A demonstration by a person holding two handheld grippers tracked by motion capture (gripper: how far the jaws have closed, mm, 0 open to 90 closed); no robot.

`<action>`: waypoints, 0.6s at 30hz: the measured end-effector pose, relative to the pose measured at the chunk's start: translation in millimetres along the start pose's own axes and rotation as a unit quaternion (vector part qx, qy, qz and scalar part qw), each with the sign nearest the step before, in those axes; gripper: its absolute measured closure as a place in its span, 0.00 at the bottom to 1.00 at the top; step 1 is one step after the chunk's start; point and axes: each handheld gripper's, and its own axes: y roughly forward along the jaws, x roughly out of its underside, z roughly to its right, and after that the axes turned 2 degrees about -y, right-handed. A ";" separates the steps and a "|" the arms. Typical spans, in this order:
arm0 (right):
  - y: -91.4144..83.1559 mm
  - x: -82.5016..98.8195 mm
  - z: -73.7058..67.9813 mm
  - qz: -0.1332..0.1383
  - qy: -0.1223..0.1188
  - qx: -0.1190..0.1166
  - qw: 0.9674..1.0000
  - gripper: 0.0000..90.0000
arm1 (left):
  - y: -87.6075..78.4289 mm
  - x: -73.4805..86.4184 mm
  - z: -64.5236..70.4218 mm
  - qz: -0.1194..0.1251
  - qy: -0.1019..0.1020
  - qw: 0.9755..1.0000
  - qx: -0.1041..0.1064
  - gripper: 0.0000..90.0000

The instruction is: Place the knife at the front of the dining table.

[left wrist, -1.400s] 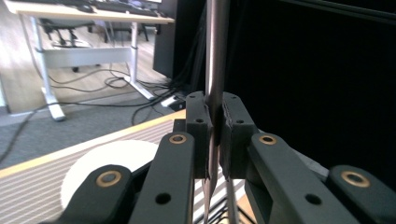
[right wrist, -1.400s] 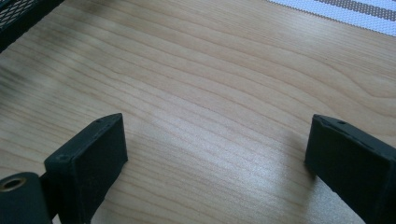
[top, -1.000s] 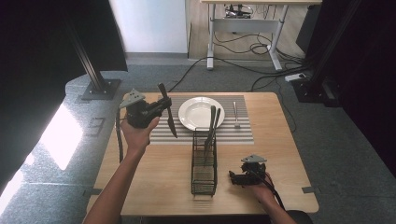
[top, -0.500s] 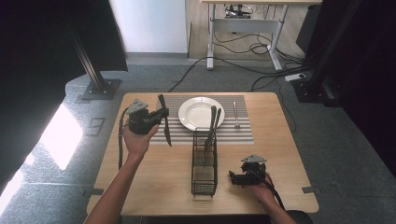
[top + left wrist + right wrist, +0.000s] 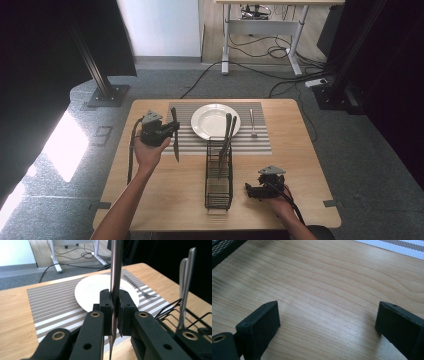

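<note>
Placing step: left gripper (image 5: pixel 167 131), clamped on the knife (image 5: pixel 175 137), must lay it on the mat (image 5: pixel 250 142) beside the plate (image 5: pixel 212 120); right gripper (image 5: pixel 252 190) rests open, empty, on the counter (image 5: pixel 165 190).

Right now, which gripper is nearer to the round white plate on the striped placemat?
Left. The left gripper, clamping a knife, hangs just left of the round white plate over the placemat's edge. The right gripper rests open on bare wood, near the table's front right, beyond the black wire rack.

The knife (image 5: pixel 116 277) runs off the left gripper view's top and bottom edges. The rack (image 5: pixel 223 248) is cropped at the right gripper view's corner.
</note>
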 end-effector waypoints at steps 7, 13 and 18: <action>0.3 0.0 -0.1 0.001 0.000 0.000 1.000 0.06 | 7.2 0.9 -2.5 -0.016 -0.004 1.000 -0.013 0.93; 0.2 0.1 -0.1 0.002 0.000 0.000 1.000 0.06 | 11.1 1.6 -2.8 -0.029 -0.006 0.999 -0.017 0.93; 0.3 0.1 -0.2 0.002 0.000 0.001 1.000 0.06 | 13.6 0.5 -6.9 -0.035 -0.008 0.999 -0.023 0.93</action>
